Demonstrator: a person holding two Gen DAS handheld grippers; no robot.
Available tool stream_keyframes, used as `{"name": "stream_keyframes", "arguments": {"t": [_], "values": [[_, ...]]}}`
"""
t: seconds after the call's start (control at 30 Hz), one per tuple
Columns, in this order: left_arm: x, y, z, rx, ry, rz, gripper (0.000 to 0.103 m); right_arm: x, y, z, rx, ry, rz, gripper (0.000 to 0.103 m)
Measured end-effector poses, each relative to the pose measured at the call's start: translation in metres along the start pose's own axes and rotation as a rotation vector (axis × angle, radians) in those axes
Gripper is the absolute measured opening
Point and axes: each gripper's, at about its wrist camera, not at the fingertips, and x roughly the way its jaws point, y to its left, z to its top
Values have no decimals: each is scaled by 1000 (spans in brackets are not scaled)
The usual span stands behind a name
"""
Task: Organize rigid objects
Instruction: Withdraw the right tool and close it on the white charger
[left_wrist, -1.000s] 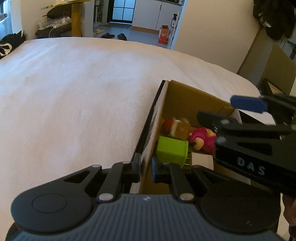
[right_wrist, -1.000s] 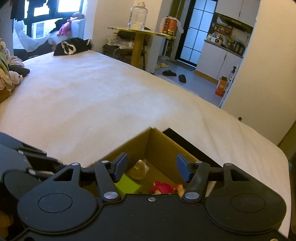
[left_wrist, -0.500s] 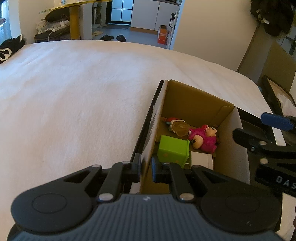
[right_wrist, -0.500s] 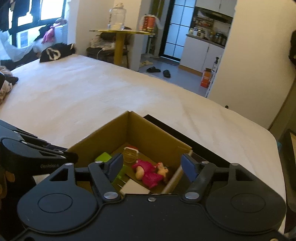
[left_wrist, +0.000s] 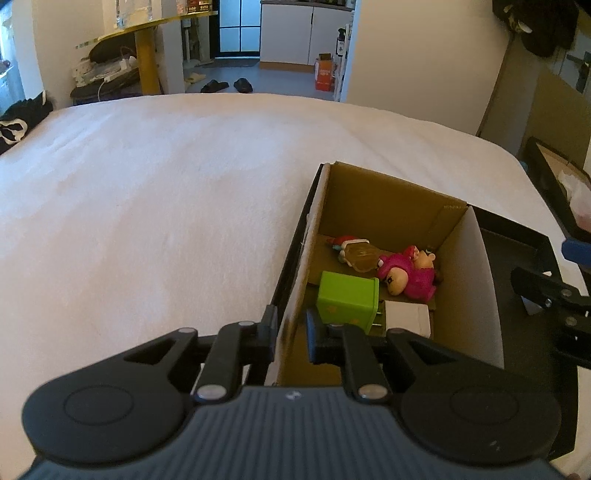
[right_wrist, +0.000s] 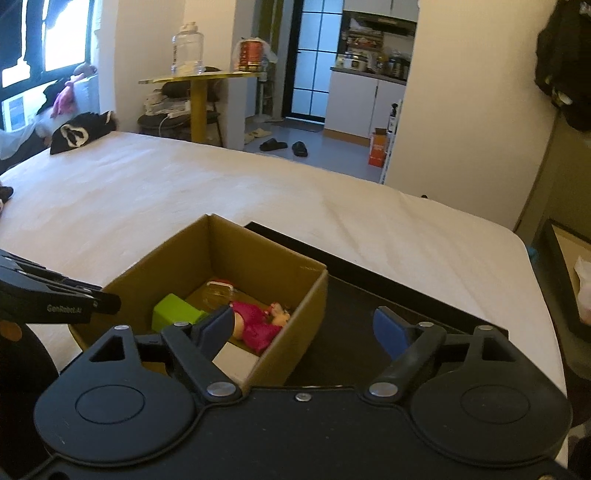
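Note:
A brown cardboard box (left_wrist: 384, 199) sits on a black tray on the white bed. Inside lie a green cube (left_wrist: 347, 298), a pink doll (left_wrist: 408, 275), a clear amber bottle (left_wrist: 360, 254) and a white block (left_wrist: 406, 317). My left gripper (left_wrist: 291, 334) is shut on the box's left wall. My right gripper (right_wrist: 304, 330) is open and empty, above the box's right wall (right_wrist: 295, 325); the doll (right_wrist: 256, 325) and green cube (right_wrist: 177, 314) show between and left of its fingers. The right gripper shows at the left view's right edge (left_wrist: 554, 295).
The black tray (right_wrist: 369, 306) extends right of the box. The white bed (left_wrist: 147, 203) spreads left and ahead. Another black-framed box (right_wrist: 569, 269) stands off the bed at right. A yellow table (right_wrist: 199, 96) and black clothes (right_wrist: 79, 131) are far back.
My right gripper has pulled back to the right, away from over the box, and its jaws have spread wider. My left gripper stays clamped on the box wall.

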Motion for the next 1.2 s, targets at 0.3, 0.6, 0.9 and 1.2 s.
{"name": "stream_keyframes", "arguments": {"t": [0.3,0.6,0.9,1.2], "values": [[-7,-1,2,-9,-16,46,64,-1,-23,-22,74,5,-11,87],[-6,-8,3,25,-12,108,74,2,-45,-43,123,17,-46,87],[-3,-14,4,53,-8,163,77,15,-77,-64,186,25,-103,87],[2,-25,4,102,5,220,77,29,-112,-87,285,28,-134,88]]}}
